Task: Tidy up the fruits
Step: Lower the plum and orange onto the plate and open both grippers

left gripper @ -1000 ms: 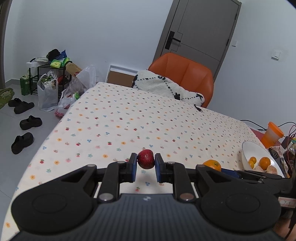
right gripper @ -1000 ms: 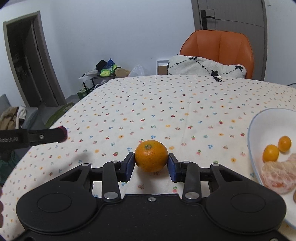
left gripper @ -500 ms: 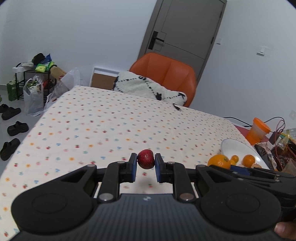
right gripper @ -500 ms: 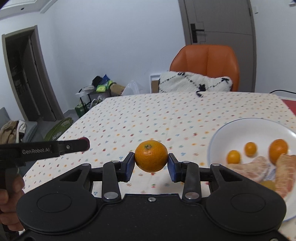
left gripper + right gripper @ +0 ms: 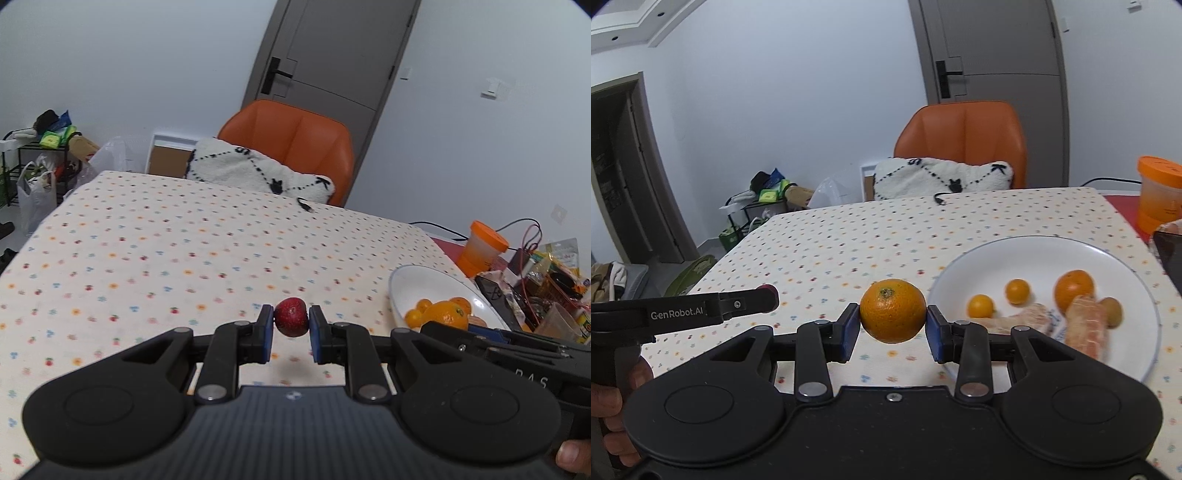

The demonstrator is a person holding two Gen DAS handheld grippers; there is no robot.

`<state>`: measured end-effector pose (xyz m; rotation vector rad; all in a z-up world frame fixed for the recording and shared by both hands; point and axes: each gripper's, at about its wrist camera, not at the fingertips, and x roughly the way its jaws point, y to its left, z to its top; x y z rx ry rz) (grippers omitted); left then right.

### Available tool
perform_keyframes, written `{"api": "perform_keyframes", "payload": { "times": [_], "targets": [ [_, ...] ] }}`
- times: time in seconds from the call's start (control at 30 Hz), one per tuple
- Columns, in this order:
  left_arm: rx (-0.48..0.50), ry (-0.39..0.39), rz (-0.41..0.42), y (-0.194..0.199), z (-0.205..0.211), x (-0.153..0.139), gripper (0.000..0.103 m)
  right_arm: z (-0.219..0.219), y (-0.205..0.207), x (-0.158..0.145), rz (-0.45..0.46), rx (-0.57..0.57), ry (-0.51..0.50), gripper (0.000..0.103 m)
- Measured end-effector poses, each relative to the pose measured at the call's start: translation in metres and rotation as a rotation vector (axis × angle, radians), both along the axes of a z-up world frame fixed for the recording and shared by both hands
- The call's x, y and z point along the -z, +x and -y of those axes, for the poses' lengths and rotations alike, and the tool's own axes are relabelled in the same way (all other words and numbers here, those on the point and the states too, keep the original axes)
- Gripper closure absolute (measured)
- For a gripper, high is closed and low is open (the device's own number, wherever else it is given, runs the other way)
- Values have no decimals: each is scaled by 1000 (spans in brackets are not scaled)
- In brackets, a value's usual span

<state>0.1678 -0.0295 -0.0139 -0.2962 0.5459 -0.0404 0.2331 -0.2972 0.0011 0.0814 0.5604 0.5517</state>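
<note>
**Both tools carrying fruit beside the white plate**

Left wrist view: the left tool (image 5: 291,334) sits at lower centre, its blue pads closed to a narrow gap on a small dark-red fruit (image 5: 291,316), lifted clear of the dotted tabletop (image 5: 166,236); its kind is hard to make out. At the right edge the right tool's black body cuts in, and the orange (image 5: 445,314) it carries shows over the near side of the white plate (image 5: 413,280). Only this view shows the clutter of packets and wires at the far right, and a fingertip at the lower right corner.

Right wrist view: at the left edge a hand (image 5: 613,402) grips the left tool's handle, and the tool is seen side-on, with only a sliver of the red fruit showing at its tip. At centre the right tool (image 5: 893,328) has its pads set wide and pressed on either side of the orange, which hangs above the tabletop just left of the plate's rim. Only this view shows the plate's contents plainly: two small round orange fruits (image 5: 980,305), a larger tangerine (image 5: 1074,286), peeled citrus segments (image 5: 1084,328) that are blurred, and a small brownish fruit partly hidden behind them. The orange-lidded cup (image 5: 1160,192) is cut off at the right edge.
</note>
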Motion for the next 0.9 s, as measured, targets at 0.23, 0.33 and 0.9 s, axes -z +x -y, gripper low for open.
{"api": "perform_keyframes", "payload": {
  "times": [0.23, 0.33, 0.9],
  "targets": [
    [41, 1, -4, 5, 21, 2, 84, 24, -3, 2, -1, 47, -1, 67],
    [57, 3, -4, 8, 30, 2, 84, 35, -2, 3, -4, 70, 5, 67],
    [152, 21, -17, 24, 78, 5, 84, 90, 2, 15, -23, 184, 27, 67]
  ]
}}
